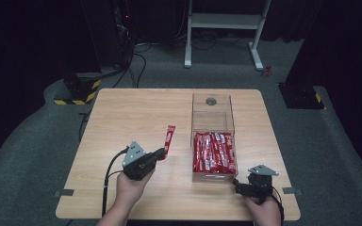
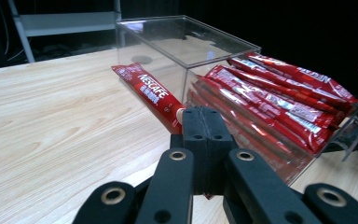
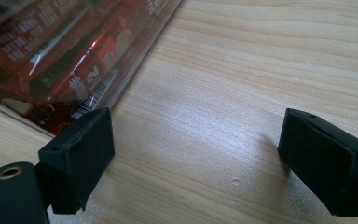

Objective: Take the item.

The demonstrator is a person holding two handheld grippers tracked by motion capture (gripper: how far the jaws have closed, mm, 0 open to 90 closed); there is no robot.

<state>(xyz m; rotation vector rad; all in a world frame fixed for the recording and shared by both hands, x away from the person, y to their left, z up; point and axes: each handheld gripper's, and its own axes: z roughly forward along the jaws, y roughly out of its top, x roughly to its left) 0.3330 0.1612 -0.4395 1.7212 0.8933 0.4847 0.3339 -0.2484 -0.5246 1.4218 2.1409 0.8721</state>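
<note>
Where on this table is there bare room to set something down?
Bare patches on the light wooden table: the whole far-left stretch left of the clear plastic box, and the near strip between both hands. Crowded: around the held red coffee stick and the box's near-right corner.

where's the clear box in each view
High view: clear box, right of centre on the table, red sachets in its near half.
Left gripper view: box, upper centre to right.
Right gripper view: box corner, top left.
Shared landmark: the sachets.
</note>
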